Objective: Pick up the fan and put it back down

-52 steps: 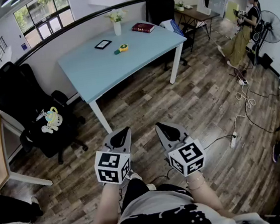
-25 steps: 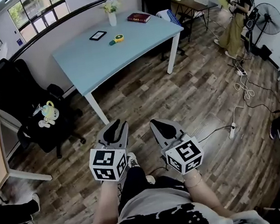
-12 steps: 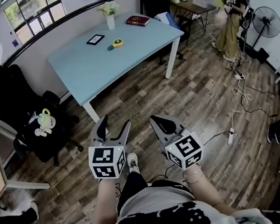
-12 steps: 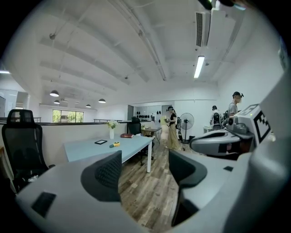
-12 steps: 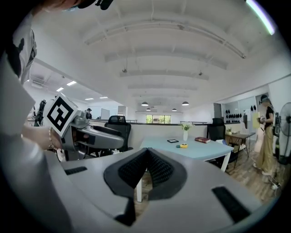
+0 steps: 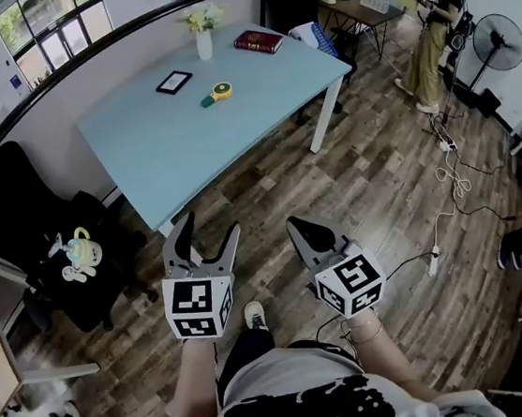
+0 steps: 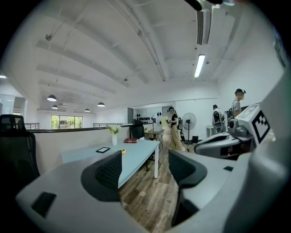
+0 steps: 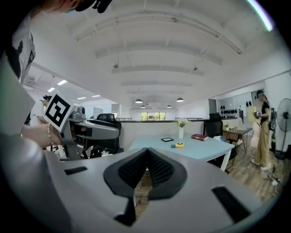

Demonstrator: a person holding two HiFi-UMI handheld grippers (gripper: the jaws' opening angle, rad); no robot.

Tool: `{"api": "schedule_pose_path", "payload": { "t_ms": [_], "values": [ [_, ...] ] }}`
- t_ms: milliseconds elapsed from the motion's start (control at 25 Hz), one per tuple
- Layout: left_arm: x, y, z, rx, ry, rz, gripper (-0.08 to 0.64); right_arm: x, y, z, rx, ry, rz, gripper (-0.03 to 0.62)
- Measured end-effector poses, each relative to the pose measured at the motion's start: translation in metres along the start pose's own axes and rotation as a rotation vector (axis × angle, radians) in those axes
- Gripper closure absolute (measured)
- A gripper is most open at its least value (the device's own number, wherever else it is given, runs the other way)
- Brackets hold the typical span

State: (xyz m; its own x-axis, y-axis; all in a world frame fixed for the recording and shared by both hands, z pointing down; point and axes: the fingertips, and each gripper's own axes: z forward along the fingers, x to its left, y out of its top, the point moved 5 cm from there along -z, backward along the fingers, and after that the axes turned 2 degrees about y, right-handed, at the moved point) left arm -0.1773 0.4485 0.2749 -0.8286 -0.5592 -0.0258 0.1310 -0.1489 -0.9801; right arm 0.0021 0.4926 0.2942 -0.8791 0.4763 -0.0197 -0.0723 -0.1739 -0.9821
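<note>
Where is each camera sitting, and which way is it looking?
Head view: on the person's head, looking steeply down at the floor and blue table; their arms, shirt, left gripper and right gripper show.
Left gripper view: rides the left gripper, facing the table along jaws that have just been opening, nothing between them; the right gripper shows at right.
Right gripper view: rides the right gripper, facing the table along shut jaws; the left gripper shows at left.
Shared: all three see the table and its flower vase.

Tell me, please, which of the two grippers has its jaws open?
The left gripper: its jaws, which have just been opening, stand wide apart with nothing between them, whereas those of the right gripper are pressed together.
</note>
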Motion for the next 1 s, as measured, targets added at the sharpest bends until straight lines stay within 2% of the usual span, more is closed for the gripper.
{"api": "schedule_pose_path", "payload": {
  "t_ms": [280, 520, 1000],
  "values": [
    [0.045, 0.004, 0.059, 0.006, -0.062, 0.004, 0.242, -0.022, 0.009, 0.059, 0.008, -0.057, 0.006, 0.588],
    [0.068, 0.004, 0.085, 0.002, -0.087, -0.013, 0.244, -0.034, 0.013, 0.084, 0.023, -0.094, 0.017, 0.588],
    [0.080, -0.006, 0.123, 0.045, -0.118, -0.017, 0.244, -0.055, 0.010, 0.128, 0.036, -0.075, 0.038, 0.589]
  ]
}}
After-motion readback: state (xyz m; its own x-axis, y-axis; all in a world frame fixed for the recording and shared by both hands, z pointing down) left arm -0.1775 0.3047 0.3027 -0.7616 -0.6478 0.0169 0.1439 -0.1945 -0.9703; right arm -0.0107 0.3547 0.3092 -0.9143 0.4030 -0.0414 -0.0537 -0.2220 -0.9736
